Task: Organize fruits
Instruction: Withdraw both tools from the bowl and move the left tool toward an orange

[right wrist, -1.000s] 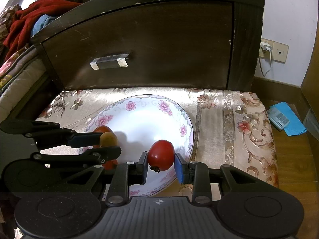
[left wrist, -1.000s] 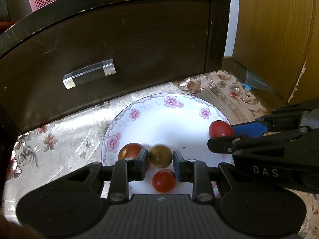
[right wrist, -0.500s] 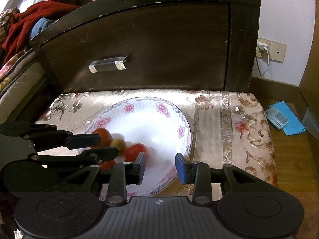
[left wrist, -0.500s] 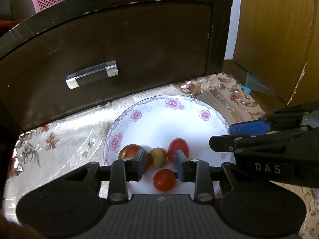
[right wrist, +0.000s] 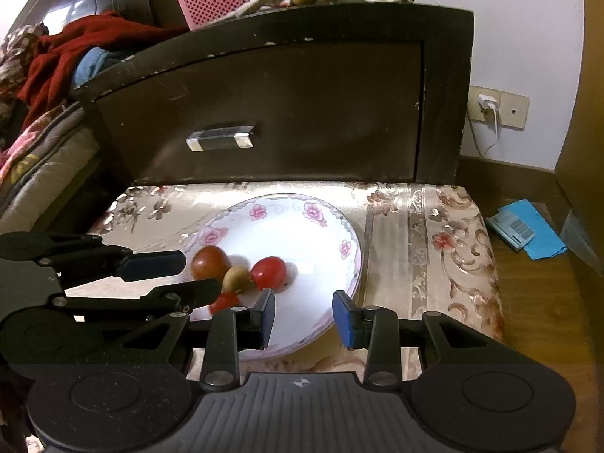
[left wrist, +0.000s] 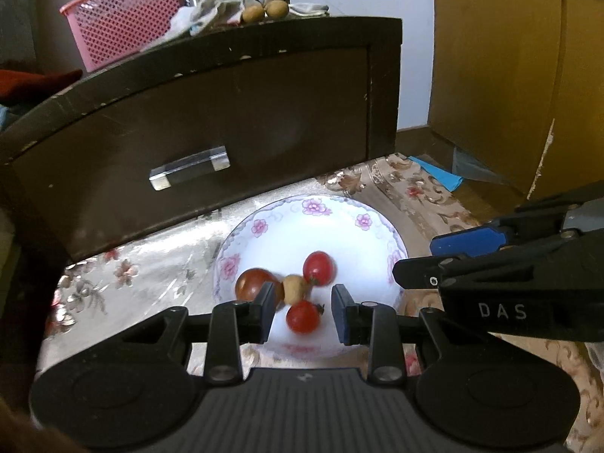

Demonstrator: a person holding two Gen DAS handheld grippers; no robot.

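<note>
Both tools, left (left wrist: 302,315) and right (right wrist: 304,317), hang empty with jaws apart, the plate's (right wrist: 351,234) clustered fruits (left wrist: 298,288) lying nearer the left

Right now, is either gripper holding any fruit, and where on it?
Nothing is held: the left gripper and right gripper are both open, above the plate.

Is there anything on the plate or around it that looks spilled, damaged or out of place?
Nothing is spilled: all four fruits sit together on the plate. Two oddities: the cabinet's top edge has chipped paint, and a blue packet lies on the floor beside the table.
</note>
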